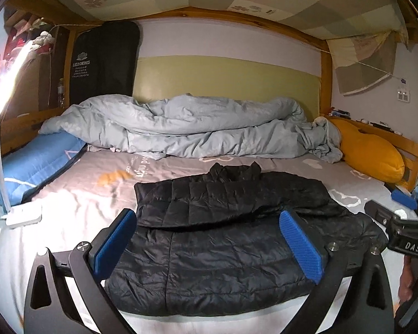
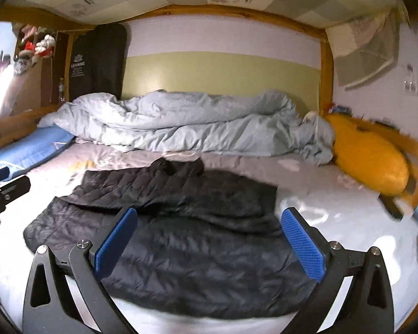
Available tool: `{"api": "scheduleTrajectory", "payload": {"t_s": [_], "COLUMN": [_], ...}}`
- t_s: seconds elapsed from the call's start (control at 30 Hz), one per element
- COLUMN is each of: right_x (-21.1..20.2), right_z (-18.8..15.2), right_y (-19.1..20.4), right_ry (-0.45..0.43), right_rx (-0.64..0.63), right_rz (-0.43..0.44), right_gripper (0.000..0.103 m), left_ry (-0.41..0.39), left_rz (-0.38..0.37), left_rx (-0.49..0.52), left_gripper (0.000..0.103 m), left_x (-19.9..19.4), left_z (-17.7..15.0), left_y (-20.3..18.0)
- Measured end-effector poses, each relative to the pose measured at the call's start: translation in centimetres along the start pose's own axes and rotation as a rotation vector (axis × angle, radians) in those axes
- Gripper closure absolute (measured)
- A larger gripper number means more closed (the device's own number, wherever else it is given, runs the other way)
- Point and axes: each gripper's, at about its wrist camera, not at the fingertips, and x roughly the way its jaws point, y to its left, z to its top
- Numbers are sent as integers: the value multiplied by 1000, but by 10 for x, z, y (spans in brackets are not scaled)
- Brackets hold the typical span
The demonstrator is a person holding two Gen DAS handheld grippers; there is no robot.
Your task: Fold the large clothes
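Black quilted jacket (image 1: pixel 217 239) lies folded flat on the grey bedsheet (image 1: pixel 78 194) (crumpled duvet (image 1: pixel 186 128) behind), while left gripper (image 1: pixel 209 246) and right gripper (image 2: pixel 210 243) hover above it, jaws spread wide and holding nothing.

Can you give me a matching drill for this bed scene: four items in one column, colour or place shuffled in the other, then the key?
Column 1:
1. puffer jacket
2. duvet
3. long pillow
4. desk lamp

Column 2:
A. mustard yellow, along the right rail
B. white, lit, on the bed's left edge
C. black, spread on the sheet nearest the camera
D. pale blue-grey, bunched along the back wall

Pairs: 1-C, 2-D, 3-A, 4-B
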Motion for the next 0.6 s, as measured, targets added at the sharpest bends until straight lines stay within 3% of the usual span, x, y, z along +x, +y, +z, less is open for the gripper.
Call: {"api": "scheduleTrajectory", "payload": {"t_s": [0.23,0.6], "right_x": [7,0], "right_z": [-18,-33], "right_y": [14,19], "right_ry": [40,48], "right_rx": [-4,-63], "right_rz": [11,-31], "right_gripper": [0,0], "left_ry": [-8,83], "left_rz": [8,20], "left_rx": [5,-13], "left_gripper": [0,0], "left_x": [-5,9], "left_z": [-13,-38], "left_y": [9,23]}}
